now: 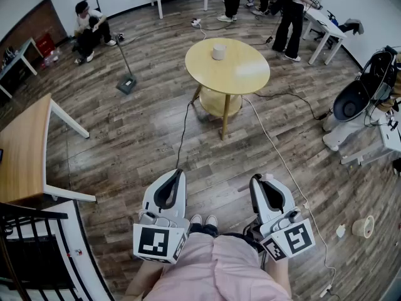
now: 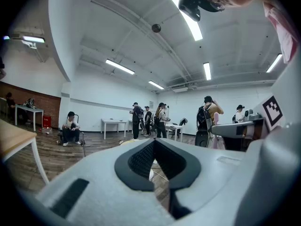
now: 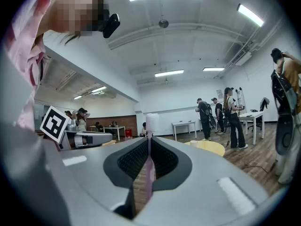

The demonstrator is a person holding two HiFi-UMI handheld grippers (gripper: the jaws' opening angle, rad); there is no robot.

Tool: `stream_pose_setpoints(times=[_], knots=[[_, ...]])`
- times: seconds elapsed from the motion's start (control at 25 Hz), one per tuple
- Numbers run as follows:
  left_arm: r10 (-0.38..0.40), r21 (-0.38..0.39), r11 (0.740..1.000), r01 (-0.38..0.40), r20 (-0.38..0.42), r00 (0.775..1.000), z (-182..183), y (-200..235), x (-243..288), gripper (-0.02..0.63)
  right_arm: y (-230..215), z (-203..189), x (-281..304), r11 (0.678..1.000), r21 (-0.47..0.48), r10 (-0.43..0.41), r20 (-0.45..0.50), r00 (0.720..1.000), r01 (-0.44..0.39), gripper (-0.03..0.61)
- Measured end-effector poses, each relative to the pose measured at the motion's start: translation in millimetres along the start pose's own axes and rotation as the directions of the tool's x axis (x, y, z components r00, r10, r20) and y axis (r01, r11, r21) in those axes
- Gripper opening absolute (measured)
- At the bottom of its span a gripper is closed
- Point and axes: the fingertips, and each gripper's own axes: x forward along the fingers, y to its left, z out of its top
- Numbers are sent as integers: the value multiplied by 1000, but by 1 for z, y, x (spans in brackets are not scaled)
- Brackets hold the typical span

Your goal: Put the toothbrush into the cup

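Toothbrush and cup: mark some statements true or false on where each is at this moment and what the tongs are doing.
1. The right tongs are shut on the toothbrush. True.
2. The cup stands upright on the round table. True.
3. The toothbrush is already in the cup. False: it is clamped in the right tongs, held near the person's body and well apart from the cup.
4. The left tongs hold a second toothbrush. False: they are shut with nothing between them.
5. The cup sits on the floor beside the table. False: it is on the tabletop.
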Motion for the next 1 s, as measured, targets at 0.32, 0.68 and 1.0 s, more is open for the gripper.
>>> stream_pose_setpoints(times=[0.32,0.68,1.0], knots=[[-2,3,1000,2,-4,1000,-3,-10,-11,3,3,-3,-15,1000,10,-6,4,1000,6,25],[-2,4,1000,2,-4,1000,-5,-14,-18,3,6,-3,-26,1000,11,-16,13,1000,15,25],[-9,4,1000,9,-6,1000,-5,-17,-15,4,1,2,-31,998,61,-21,58,998,18,26]])
